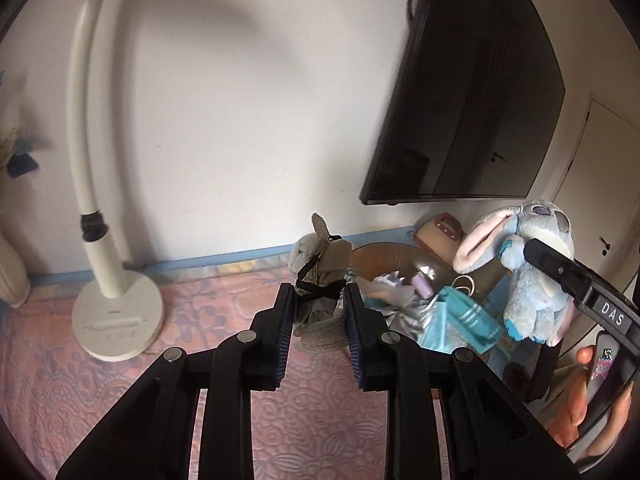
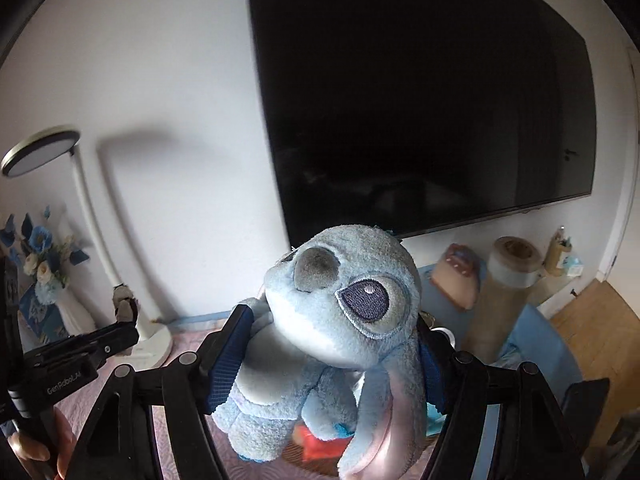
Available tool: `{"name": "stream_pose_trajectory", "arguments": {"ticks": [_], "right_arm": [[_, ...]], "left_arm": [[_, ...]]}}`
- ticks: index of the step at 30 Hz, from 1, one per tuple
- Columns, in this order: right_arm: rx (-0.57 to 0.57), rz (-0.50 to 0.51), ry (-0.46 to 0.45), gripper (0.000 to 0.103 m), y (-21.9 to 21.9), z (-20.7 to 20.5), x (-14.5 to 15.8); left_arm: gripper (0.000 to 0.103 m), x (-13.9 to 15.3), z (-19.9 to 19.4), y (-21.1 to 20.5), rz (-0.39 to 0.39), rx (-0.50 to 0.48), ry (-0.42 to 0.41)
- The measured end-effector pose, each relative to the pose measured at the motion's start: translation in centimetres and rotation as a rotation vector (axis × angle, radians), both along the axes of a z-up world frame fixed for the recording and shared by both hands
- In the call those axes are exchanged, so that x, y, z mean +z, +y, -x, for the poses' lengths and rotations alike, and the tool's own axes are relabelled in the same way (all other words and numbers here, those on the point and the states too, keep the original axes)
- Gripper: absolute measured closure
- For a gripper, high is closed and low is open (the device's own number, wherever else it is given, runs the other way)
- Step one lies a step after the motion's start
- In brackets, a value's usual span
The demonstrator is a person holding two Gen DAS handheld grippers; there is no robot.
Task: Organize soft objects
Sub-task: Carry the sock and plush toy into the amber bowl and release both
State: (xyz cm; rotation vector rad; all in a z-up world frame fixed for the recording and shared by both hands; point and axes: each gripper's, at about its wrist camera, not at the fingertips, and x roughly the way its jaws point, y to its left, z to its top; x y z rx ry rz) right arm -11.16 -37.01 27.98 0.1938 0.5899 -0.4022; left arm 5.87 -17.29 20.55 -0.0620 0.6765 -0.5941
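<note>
A small grey-beige plush toy (image 1: 320, 268) with black straps sits between the pads of my left gripper (image 1: 320, 308), which is shut on it and holds it above the pink cloth. In the right wrist view this gripper (image 2: 124, 326) shows at the left with the same small toy (image 2: 124, 300) at its tip. My right gripper (image 2: 334, 332) is shut on a blue plush toy (image 2: 344, 304) with big dark eyes and pink-lined ears. The left wrist view shows that blue plush (image 1: 532, 280) raised at the right, with one right finger (image 1: 560, 270) across its chest.
A brown basket (image 1: 380, 250) holding a teal pouch (image 1: 464, 320) and other clutter stands behind the grippers. A white desk lamp (image 1: 116, 312) stands on the pink patterned cloth (image 1: 312, 420). A dark TV (image 1: 468, 100) hangs on the wall. A flower vase (image 2: 44, 264) stands far left.
</note>
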Motion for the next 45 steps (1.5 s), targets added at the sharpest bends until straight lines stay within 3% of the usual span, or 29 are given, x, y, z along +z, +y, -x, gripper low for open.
{"name": "stream_pose_trajectory", "arguments": {"ticks": [3,7,9,12,15,18,21,23,28,32,34,35,36,40,44,45], "right_arm": [[-0.062,-0.049,0.016,0.030,-3.6,-0.4,0.3],[-0.083,-0.112,0.053,0.030,-6.0,-2.0,-1.6],[-0.115,-0.074,0.096,0.030,-6.2,-3.0,-2.8],[-0.101,-0.014,0.112,0.030,-5.9,-4.3,-4.0],[-0.072,-0.041,0.122,0.030,-6.3,-5.1,-4.6],[-0.056,-0.074,0.154,0.030,-7.0,-5.2,-5.1],[-0.068,-0.076,0.156,0.030,-7.3,-4.5,-5.2],[-0.075,-0.093,0.148,0.029,-7.4,-3.5,-5.2],[-0.062,-0.095,0.142,0.029,-6.8,-1.8,-4.2],[-0.043,-0.106,0.114,0.028,-5.4,-0.8,-3.0],[-0.028,-0.112,0.086,0.016,-4.2,-0.2,-2.2],[-0.024,-0.108,0.068,0.008,-3.5,0.3,-1.8],[-0.013,-0.102,0.046,0.007,-2.6,0.7,-1.3],[0.067,-0.059,0.014,0.007,2.0,1.2,0.1],[0.164,0.032,-0.007,0.007,8.0,1.5,1.0],[0.187,0.050,-0.010,0.007,9.3,1.5,1.1]], "left_arm": [[0.081,0.3,-0.5,-3.7,-0.003,-0.043,-0.001],[0.081,-0.9,-0.9,-8.4,-0.045,-0.098,-0.004],[0.081,-1.7,-0.9,-10.2,-0.067,-0.131,0.006],[0.081,-2.9,-0.7,-12.6,-0.165,-0.162,-0.016],[0.079,-4.1,-1.5,-13.4,-0.168,-0.176,0.020],[0.061,-4.8,-2.1,-13.9,-0.185,-0.144,0.055],[0.026,-5.4,-2.4,-14.6,-0.236,-0.135,0.106],[0.026,-5.7,-2.5,-14.8,-0.270,-0.135,0.145],[0.026,-4.9,-1.3,-13.1,-0.234,-0.137,0.135],[0.026,-2.3,0.6,-10.5,-0.197,-0.116,0.065],[0.026,-0.8,1.7,-8.7,-0.177,-0.095,0.018],[0.026,0.0,2.3,-7.7,-0.176,-0.079,-0.004],[0.026,0.7,2.9,-6.8,-0.179,-0.064,-0.024],[0.026,3.5,5.6,-2.2,-0.190,0.003,-0.100],[0.025,6.0,8.1,3.6,-0.119,0.070,-0.158],[0.020,6.5,8.7,5.0,-0.105,0.095,-0.176]]}}
